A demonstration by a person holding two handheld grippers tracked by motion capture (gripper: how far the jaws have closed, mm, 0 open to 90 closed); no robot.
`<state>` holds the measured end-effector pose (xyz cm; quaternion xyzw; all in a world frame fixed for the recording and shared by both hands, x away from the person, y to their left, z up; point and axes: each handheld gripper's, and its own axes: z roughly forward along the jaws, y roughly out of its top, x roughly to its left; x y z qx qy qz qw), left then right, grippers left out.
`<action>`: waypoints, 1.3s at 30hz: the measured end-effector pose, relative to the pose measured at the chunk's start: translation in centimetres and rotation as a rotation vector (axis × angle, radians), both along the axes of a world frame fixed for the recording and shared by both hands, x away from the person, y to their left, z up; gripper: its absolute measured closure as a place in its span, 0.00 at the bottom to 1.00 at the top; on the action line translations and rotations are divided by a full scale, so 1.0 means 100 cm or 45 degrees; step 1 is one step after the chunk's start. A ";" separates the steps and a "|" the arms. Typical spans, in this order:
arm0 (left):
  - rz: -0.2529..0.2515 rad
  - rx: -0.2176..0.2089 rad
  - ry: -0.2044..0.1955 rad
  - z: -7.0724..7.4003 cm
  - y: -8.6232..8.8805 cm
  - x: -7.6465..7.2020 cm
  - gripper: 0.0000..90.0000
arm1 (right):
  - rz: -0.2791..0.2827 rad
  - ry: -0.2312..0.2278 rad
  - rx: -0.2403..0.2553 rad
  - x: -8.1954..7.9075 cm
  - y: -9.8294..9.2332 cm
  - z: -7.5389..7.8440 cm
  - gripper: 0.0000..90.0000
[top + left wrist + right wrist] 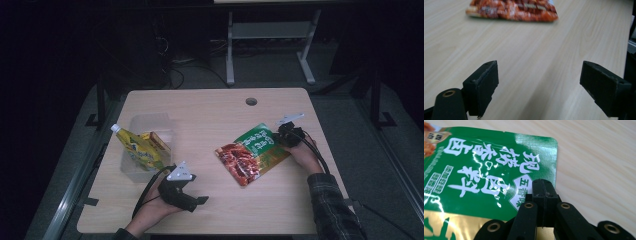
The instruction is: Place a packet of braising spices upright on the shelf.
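Left fingers (539, 87): gaping open over bare surface (536, 45) | right fingers (544, 195): pressing closed, pinching green pouch (481, 177) at right edge

A green pouch (254, 154) with white lettering and a red-brown food print lies at three o'clock of a yellow pouch (138, 148) (white-capped).

The green and red snack pouch (252, 154) lies flat on the surface, right of centre, turned at a slant. Glossy foil, white lettering on the green end (489, 165), reddish food photo on the other (511, 10), gold band below
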<state>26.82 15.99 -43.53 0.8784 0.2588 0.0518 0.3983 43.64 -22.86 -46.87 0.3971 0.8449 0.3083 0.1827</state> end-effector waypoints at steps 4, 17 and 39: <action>0.012 -0.009 -0.022 0.004 -0.010 0.010 0.16 | 0.105 -0.002 0.005 -0.010 0.015 0.000 1.00; 0.068 0.074 -0.019 0.000 -0.033 0.058 0.16 | 0.375 0.022 0.041 -0.037 0.067 0.001 1.00; 0.033 0.195 0.056 -0.026 -0.046 0.081 0.24 | 0.329 0.032 0.154 -0.049 0.060 0.021 0.54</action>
